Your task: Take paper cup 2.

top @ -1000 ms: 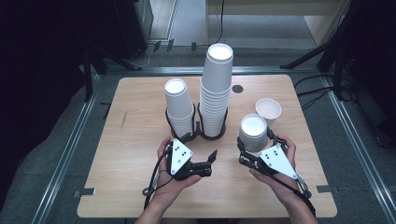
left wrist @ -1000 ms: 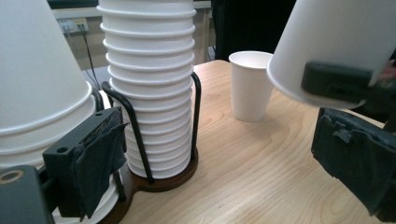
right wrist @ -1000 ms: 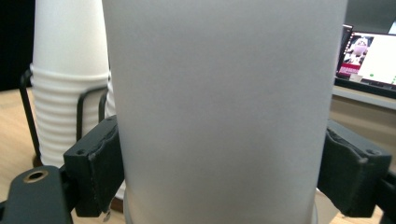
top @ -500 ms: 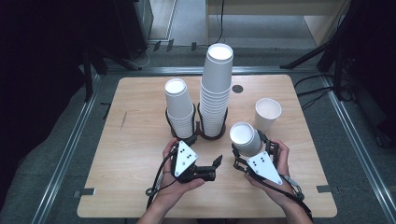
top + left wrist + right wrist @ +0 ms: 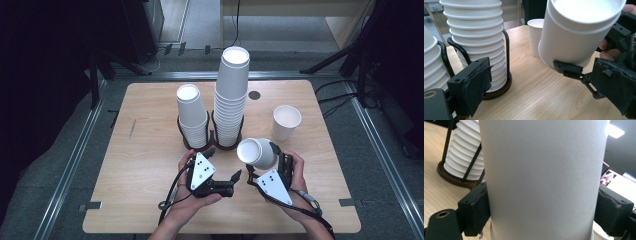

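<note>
While my right claw (image 5: pixel 261 161) clamps a nested pair of paper cups (image 5: pixel 256 152), my left claw (image 5: pixel 239 176) hangs open and empty beside them.

As the right claw's pads (image 5: pixel 475 211) press both sides of the cups' wall, I hold them tilted above the counter (image 5: pixel 150 150), mouth toward the two racked stacks, the tall one (image 5: pixel 231 97) and the short one (image 5: pixel 192 116). A second rim (image 5: pixel 549 62) showing near the base tells me one cup sits inside another. A single cup (image 5: pixel 286 121) stands apart on the counter to the right. I judge I'm about to separate them: next, my left claw must close on the outer cup's bottom edge and pull it off without crushing the thin wall.
</note>
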{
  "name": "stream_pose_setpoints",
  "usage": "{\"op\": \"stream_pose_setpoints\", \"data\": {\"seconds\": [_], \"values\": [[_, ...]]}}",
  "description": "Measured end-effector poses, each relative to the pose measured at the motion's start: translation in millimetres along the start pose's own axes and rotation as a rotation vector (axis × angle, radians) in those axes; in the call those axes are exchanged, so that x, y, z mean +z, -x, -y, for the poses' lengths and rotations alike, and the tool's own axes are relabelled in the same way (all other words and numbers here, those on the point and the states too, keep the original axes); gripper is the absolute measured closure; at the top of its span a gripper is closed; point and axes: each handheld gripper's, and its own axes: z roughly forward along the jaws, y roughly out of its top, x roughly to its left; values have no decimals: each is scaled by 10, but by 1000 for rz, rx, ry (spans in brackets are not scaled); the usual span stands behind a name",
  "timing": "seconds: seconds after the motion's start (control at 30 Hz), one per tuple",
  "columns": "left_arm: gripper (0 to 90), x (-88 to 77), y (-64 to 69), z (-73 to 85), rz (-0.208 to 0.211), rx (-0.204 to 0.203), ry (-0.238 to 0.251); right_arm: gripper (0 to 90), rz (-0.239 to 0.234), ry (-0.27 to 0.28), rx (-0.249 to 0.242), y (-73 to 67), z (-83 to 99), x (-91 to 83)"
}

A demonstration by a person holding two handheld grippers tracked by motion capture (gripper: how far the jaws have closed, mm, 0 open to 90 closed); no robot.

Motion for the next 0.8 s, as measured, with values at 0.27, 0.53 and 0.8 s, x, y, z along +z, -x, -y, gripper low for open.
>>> {"op": "stream_pose_setpoints", "data": {"seconds": [0.27,0.53,0.8], "values": [[35,-3,10,-1,21,0,0,127,-10,19,-95,-77,21,-5],[36,-4,47,-6,51,10,0,127,-22,32,-159,-136,29,-14],[48,-2,85,-7,78,13,-4,126,-36,56,-270,-189,11,-35]]}}
